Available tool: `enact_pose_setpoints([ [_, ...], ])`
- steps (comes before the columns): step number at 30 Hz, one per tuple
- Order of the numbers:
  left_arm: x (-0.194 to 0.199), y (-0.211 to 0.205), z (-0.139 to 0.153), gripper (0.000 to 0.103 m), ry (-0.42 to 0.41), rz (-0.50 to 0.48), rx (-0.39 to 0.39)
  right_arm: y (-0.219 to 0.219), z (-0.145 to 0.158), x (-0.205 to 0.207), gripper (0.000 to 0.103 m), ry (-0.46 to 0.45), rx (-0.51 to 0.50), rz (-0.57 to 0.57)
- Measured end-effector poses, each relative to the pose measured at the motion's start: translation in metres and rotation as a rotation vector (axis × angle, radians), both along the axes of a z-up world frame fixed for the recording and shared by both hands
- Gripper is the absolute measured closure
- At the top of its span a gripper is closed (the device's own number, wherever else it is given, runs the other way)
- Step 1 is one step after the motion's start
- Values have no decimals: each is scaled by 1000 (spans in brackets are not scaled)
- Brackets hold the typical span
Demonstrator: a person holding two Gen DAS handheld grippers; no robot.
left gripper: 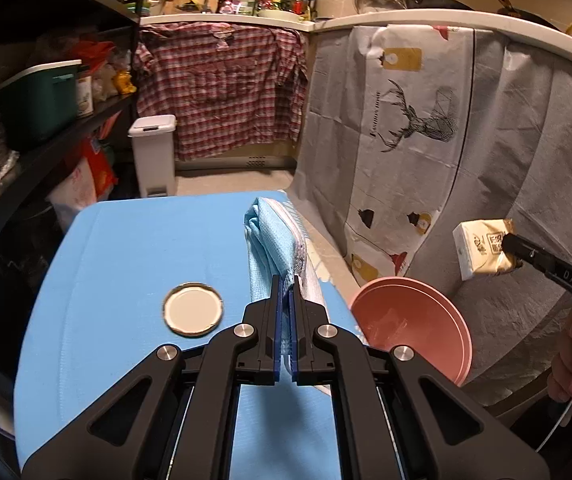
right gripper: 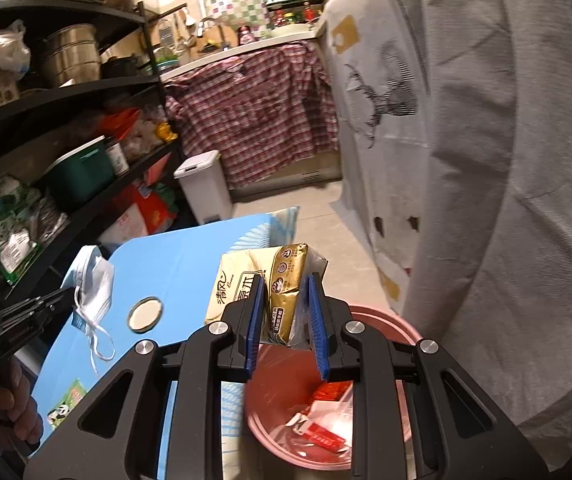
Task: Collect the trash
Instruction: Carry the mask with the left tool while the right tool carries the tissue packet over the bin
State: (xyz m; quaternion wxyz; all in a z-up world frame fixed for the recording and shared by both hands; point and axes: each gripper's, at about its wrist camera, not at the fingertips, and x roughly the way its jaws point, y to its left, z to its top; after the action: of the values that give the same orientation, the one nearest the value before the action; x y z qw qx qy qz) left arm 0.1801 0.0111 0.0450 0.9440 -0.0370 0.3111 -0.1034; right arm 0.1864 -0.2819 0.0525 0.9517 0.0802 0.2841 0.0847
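The right gripper (right gripper: 284,312) squeezes a tissue pack (right gripper: 262,288) above the pink bin (right gripper: 385,320), the left gripper (left gripper: 284,300) pinches a face mask (left gripper: 274,232) over the table (left gripper: 126,248), and I think both need dropping in next.

I count one face mask (right gripper: 94,284) | one jar lid (left gripper: 193,309) | one tissue pack (right gripper: 270,292) | one pink basin (right gripper: 381,320) | one white pedal bin (left gripper: 153,156) | two hand-held grippers: left hand-held gripper (left gripper: 285,280), right hand-held gripper (right gripper: 286,284) | one blue desk (left gripper: 134,248).
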Motion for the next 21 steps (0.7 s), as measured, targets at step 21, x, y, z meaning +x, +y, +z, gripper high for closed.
enact_pose_setpoints([
  [21,21,-71,-14,100,11,-131,-5,-54,-19,9,80,58,5,-132],
])
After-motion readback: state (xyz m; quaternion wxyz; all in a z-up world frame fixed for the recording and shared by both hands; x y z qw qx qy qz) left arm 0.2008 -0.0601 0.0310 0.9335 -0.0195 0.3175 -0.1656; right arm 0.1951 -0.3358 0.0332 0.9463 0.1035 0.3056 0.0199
